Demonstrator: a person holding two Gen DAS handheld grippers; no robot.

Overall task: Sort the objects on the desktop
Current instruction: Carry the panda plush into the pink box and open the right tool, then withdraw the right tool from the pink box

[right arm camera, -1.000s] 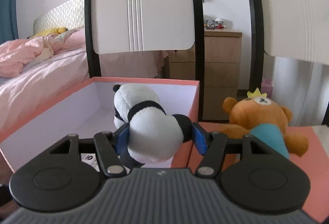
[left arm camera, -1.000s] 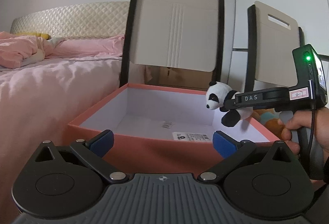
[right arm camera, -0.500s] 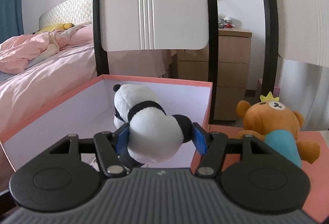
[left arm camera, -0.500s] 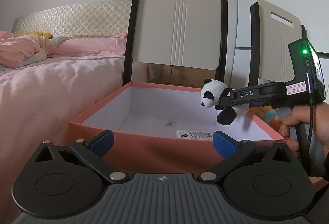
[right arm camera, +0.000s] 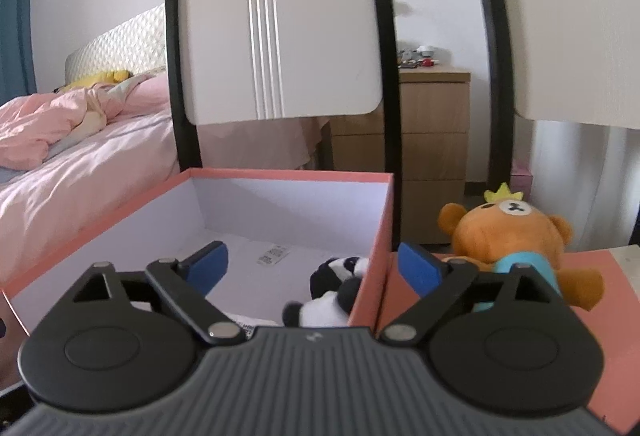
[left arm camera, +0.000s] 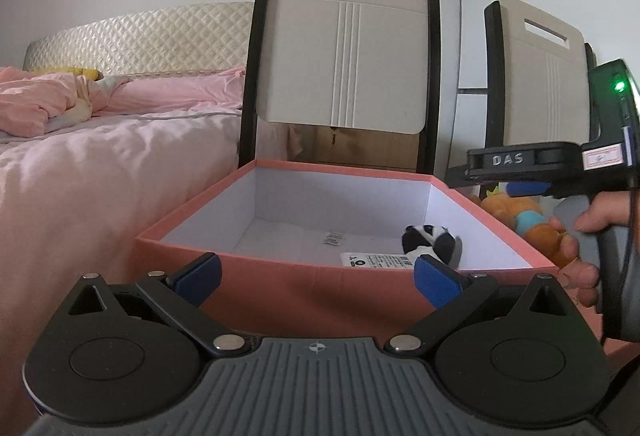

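- The right claw [right arm camera: 312,268] is spread wide with nothing between its blue pads; half a second ago it was pinching the panda, so the toy has just been let go.
- The panda [right arm camera: 336,296] now lies inside the box [right arm camera: 288,176], on the floor by the right-hand wall at the near corner (it looks tipped on its side, though its pose is hard to read).
- The left claw [left arm camera: 316,272] is also spread and empty, held in front of the box's near wall, as it was a second ago.
- This suggests one toy is sorted; the bear [right arm camera: 508,236] sits outside the box, just beyond its right wall, and is probably next.
- Hidden: in the right view the claw's body covers the panda's lower half and part of the bear.
- In the left view the bear [left arm camera: 520,216] is half covered by the right claw [left arm camera: 516,176] and the hand holding it.
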